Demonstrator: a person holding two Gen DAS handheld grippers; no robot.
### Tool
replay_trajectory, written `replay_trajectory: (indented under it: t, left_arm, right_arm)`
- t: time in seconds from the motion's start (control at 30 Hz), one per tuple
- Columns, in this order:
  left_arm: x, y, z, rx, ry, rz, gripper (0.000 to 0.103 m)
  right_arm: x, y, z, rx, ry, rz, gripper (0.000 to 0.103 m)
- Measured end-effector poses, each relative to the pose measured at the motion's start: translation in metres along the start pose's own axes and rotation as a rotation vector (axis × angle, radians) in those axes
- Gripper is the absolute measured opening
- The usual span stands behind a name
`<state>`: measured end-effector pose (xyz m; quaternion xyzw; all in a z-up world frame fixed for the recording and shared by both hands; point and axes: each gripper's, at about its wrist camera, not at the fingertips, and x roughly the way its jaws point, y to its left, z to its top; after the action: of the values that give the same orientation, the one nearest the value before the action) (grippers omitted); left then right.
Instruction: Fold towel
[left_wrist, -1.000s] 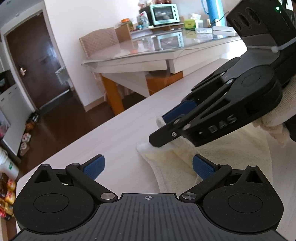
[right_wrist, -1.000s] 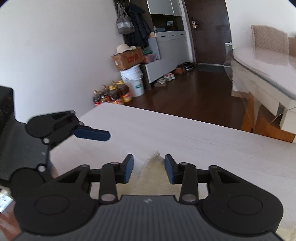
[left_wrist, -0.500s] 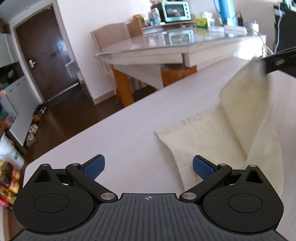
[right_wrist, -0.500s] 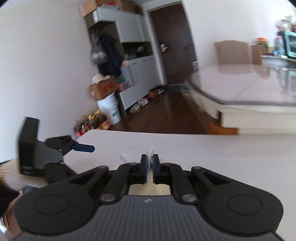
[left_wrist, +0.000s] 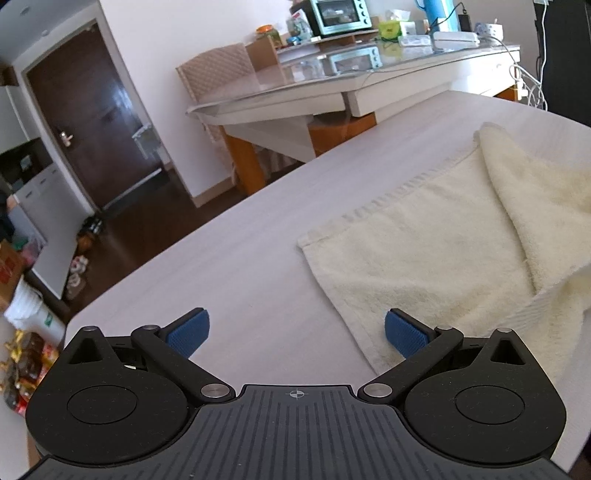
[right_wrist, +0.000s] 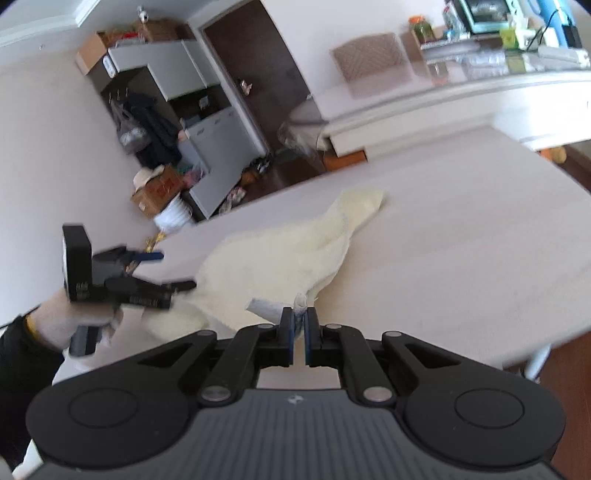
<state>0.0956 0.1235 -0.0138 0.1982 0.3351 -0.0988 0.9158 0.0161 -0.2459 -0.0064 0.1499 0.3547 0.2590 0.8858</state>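
Note:
A cream towel (left_wrist: 436, 240) lies on the pale table (left_wrist: 236, 258), one part folded over itself at the right. My left gripper (left_wrist: 295, 332) is open and empty, its right pad at the towel's near edge. In the right wrist view the towel (right_wrist: 280, 254) stretches across the table, lifted at the near end. My right gripper (right_wrist: 300, 325) is shut on a towel corner. The left gripper (right_wrist: 162, 269) shows at the left in that view, beside the towel's far edge.
A glass-topped dining table (left_wrist: 332, 85) with a toaster oven (left_wrist: 340, 14) and a chair (left_wrist: 218, 70) stands beyond the table. A dark door (left_wrist: 88, 125) and floor clutter (left_wrist: 22, 347) are at the left. The table's right edge (right_wrist: 524, 350) is near my right gripper.
My right gripper closed on the towel corner and pulled it up and back across the towel, folding it over. My left gripper stayed open near the towel's edge.

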Motion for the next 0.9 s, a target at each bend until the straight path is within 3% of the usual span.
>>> replay_trajectory:
  t: [0.23,0.5,0.63,0.8,0.9]
  left_arm:
    - [0.000,-0.026,0.010,0.040,0.016,0.006,0.103]
    - [-0.027,-0.024,0.014,0.007,-0.070,-0.029,0.103]
    - [-0.047,-0.008,0.006,0.000,-0.071,-0.167,0.103]
    - [-0.060,-0.008,-0.002,0.074,-0.038,-0.367,0.100]
    - [-0.056,-0.014,0.002,0.099,-0.008,-0.454,0.077]
  right_arm:
    - [-0.016,-0.020,0.010,0.026,-0.070,-0.100,0.006]
    - [-0.001,-0.042,0.000,0.004,0.002,-0.083,0.014]
    - [0.001,-0.043,0.001,-0.029,0.005,-0.067,0.019]
    - [-0.006,-0.040,0.000,-0.089,-0.013,-0.053,0.023]
    - [-0.011,-0.041,0.000,-0.104,-0.023,-0.062,0.027]
